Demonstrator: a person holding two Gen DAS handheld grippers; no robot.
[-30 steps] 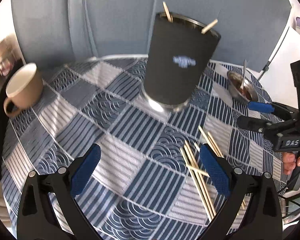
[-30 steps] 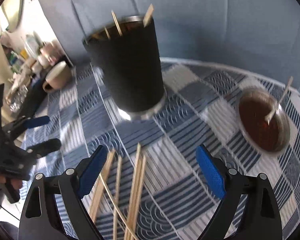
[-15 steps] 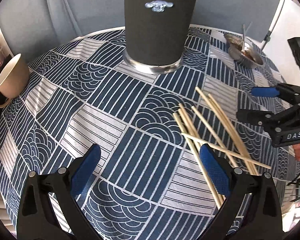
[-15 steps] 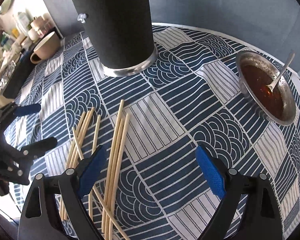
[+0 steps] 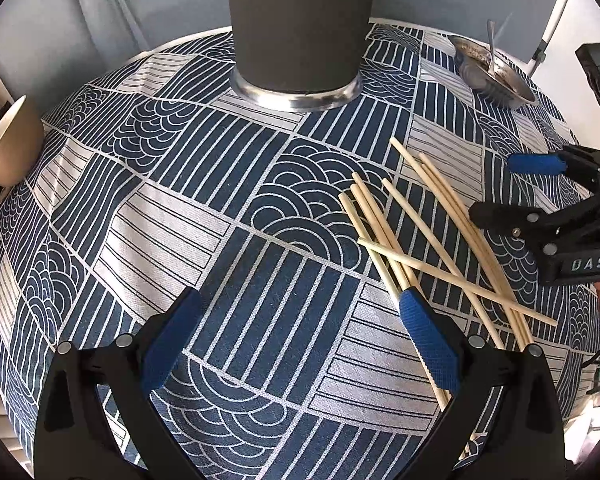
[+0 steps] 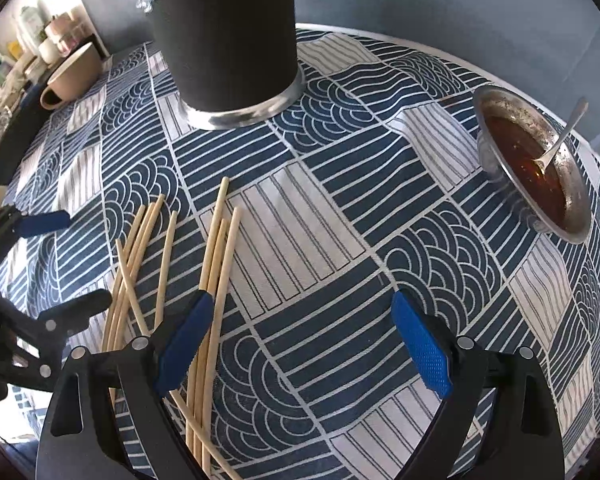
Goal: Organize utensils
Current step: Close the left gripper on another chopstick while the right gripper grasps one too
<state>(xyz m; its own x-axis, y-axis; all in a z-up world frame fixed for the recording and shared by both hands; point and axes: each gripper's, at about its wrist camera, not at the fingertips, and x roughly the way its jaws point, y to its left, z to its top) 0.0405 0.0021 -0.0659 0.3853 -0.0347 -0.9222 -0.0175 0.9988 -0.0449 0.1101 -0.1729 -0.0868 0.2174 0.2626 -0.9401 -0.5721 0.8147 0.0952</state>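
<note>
Several wooden chopsticks (image 5: 428, 236) lie loose on the blue patterned tablecloth, also the chopsticks (image 6: 216, 256) low and left in the right wrist view. A tall black tumbler (image 5: 300, 20) with a steel base stands at the back; its rim is out of frame, as on the tumbler (image 6: 224, 36). My left gripper (image 5: 300, 336) is open over bare cloth, its right finger beside the pile. My right gripper (image 6: 300, 336) is open, its left finger above the chopsticks. Each gripper appears at the other view's edge: right gripper (image 5: 540, 188), left gripper (image 6: 60, 260).
A steel bowl (image 6: 540, 164) of brown sauce with a spoon sits at the right, also the bowl (image 5: 492, 76). A beige mug (image 5: 4, 160) stands at the left table edge. The round table's rim curves close behind the tumbler. Bottles and clutter lie beyond the far left.
Both grippers have dropped lower and closer to the table. The tumbler's rim and the sticks in it have left the frame, and the loose chopsticks look larger and nearer.
</note>
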